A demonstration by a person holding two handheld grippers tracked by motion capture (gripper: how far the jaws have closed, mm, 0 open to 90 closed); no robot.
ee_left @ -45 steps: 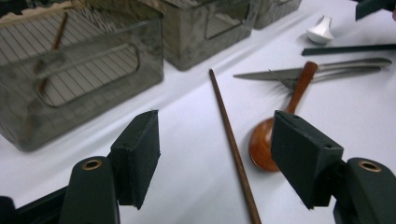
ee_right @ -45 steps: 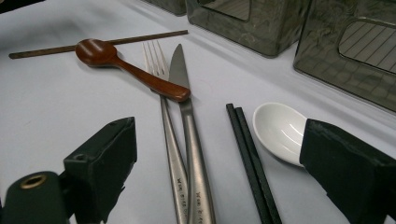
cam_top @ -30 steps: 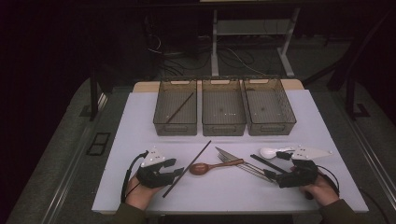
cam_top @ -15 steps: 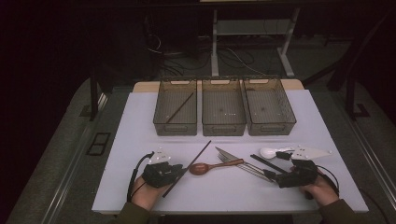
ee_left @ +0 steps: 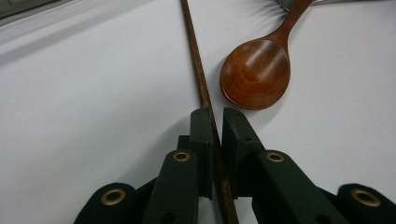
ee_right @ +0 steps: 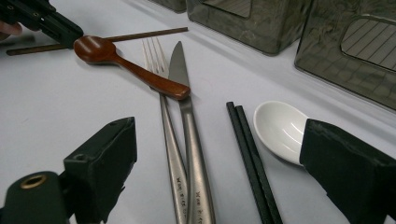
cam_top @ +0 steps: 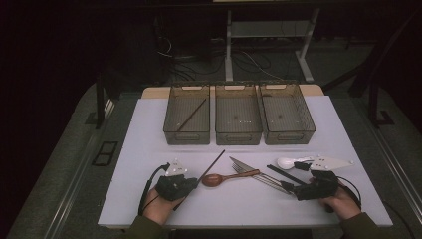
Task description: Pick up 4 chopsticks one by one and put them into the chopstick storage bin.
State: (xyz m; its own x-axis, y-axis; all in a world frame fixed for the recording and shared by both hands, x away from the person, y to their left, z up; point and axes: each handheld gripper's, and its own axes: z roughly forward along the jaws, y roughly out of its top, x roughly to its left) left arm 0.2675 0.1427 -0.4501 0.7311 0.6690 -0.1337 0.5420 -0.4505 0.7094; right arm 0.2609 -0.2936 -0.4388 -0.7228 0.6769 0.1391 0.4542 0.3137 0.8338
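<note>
The brown chopstick (ee_left: 198, 74) runs off the left gripper view's top edge.

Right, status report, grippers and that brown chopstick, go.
Left gripper jaws just closed, shut on brown chopstick lying on the table. Right gripper open, holding nothing. Wooden spoon close beside the chopstick, not touching.

Small stamped marks sat on the fork handle (ee_right: 178, 179) and knife handle (ee_right: 195, 193) in the right gripper view, near the lower ends. Too small and blurred to read; they looked like a short maker's stamp, characters not legible. No other text, label, brand, number or sign was readable in any view.
</note>
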